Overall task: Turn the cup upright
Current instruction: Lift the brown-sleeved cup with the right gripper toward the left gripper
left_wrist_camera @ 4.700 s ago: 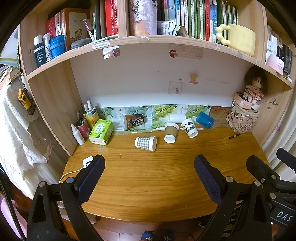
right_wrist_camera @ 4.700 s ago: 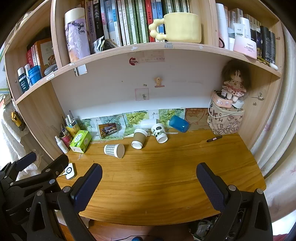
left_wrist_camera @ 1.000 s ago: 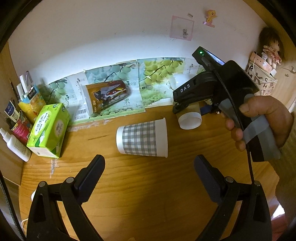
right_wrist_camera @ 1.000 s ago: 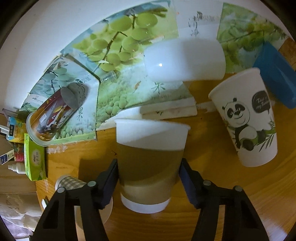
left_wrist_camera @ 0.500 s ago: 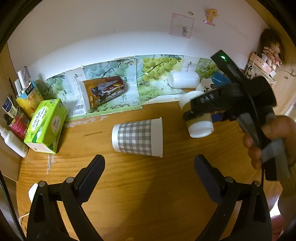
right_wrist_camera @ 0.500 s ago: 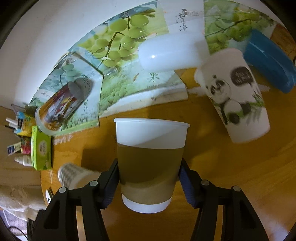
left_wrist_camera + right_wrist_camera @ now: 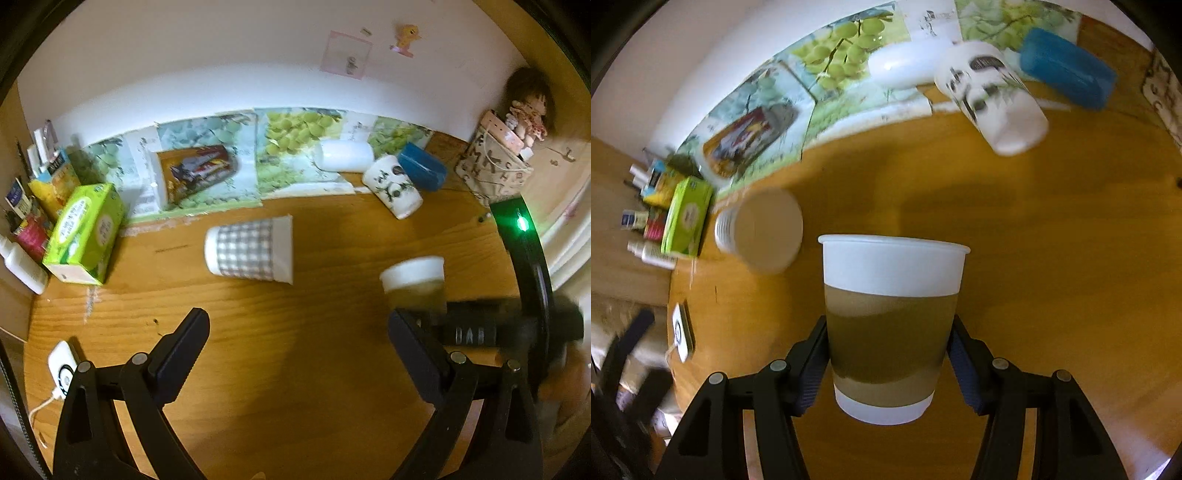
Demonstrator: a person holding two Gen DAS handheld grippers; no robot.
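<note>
Fingers (image 7: 951, 350) of my right gripper (image 7: 886, 354) are pressed against both sides of the brown cup (image 7: 892, 325), so I have it clamped at its brown band. It fills the lower centre of the right wrist view, rim up, white base down, clear of the tabletop (image 7: 1071, 277). In the left wrist view the same cup (image 7: 413, 282) shows at the right of the frame, blurred, with the right gripper's black body just below it.

On my left gripper (image 7: 299, 343) the fingers (image 7: 181, 347) stand wide apart at the bottom of the frame with only bare wood between them; they hold nothing.

Further out, a checked cup (image 7: 251, 251) lies on its side in the middle of the left wrist frame, mouth to the right. Toward the upper right a panda cup (image 7: 393, 190) lies tipped over, with a blue cup (image 7: 423, 171) just beside it and a white cup (image 7: 343, 155) on its side to its upper left, on the grape-print paper (image 7: 291, 147). A printed cup (image 7: 192, 173) lies on that paper left of centre.

At the left edge I see a green tissue box (image 7: 85, 232) and, beyond it, a cluster of small bottles (image 7: 22, 254). A white charger (image 7: 61, 363) sits at the lower left. In the upper right corner a doll (image 7: 524, 110) sits on a patterned bag (image 7: 495, 173).
</note>
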